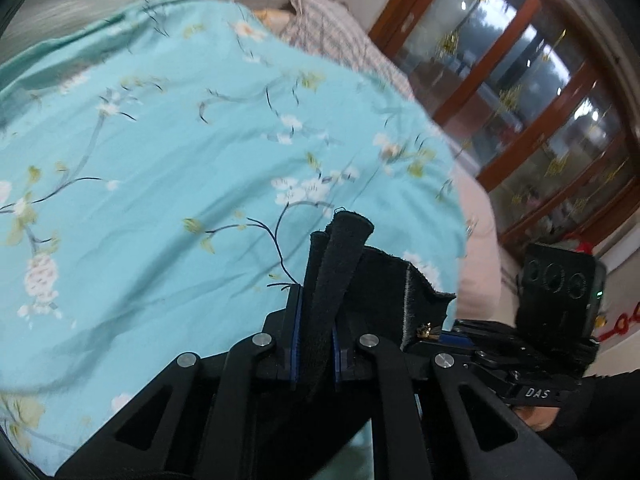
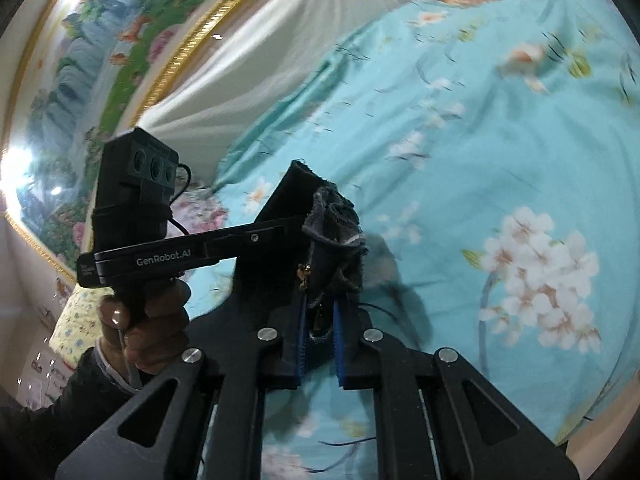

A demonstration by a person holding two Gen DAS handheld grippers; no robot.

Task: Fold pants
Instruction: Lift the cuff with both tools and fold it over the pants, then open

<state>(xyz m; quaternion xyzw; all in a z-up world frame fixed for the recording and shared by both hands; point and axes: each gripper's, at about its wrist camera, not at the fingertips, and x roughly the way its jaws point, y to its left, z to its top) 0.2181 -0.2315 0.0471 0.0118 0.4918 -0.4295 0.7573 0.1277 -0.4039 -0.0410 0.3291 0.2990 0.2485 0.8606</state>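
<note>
The pants (image 1: 336,276) are dark, black-navy cloth, held up in the air above a bed with a turquoise flowered cover (image 1: 160,160). My left gripper (image 1: 316,328) is shut on a bunched edge of the pants, which sticks up between its blue pads. My right gripper (image 2: 320,328) is shut on another bunch of the pants (image 2: 336,240) with a small brass zip pull showing. Each view shows the other gripper close beside it, so both hold the same edge. The rest of the pants hangs below, out of view.
The bed cover (image 2: 480,160) fills most of both views. A checked pillow (image 1: 332,36) lies at the bed's head. A wooden glass-door cabinet (image 1: 520,100) stands to the right. A framed landscape painting (image 2: 100,60) and white headboard (image 2: 280,40) are to the left.
</note>
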